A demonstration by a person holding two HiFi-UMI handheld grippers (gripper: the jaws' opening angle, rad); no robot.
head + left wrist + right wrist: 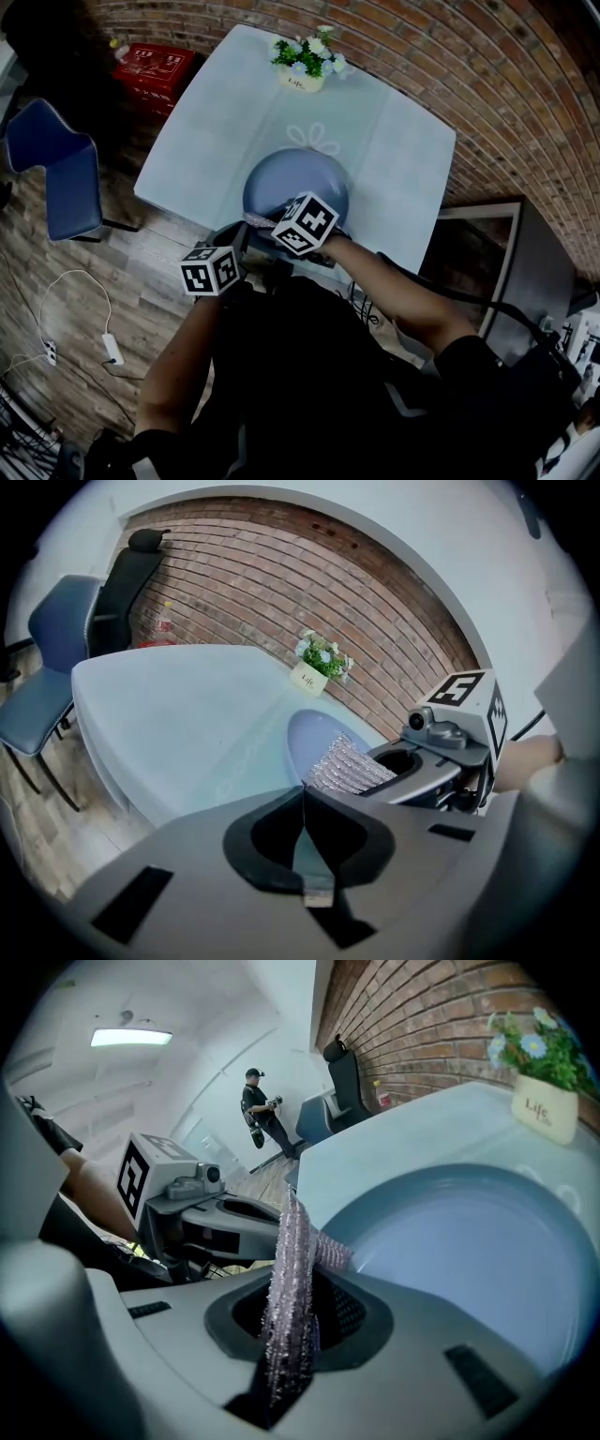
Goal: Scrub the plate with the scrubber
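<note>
The right tool (295, 1312) is clenched on the scrubber (292, 1232), a glittery strip standing edgewise between its jaws, with its free end at the near rim of the plate (469, 1241). The left tool (302, 794) is clenched, jaws together; we cannot confirm that it pinches the rim. The plate lies at the centre of the head view, close to the near edge of the worktop (216, 122). We judge two hazards. An unrestrained plate may skid under the stroke towards that edge. The narrow bite on the scrubber may let it pull free.
</note>
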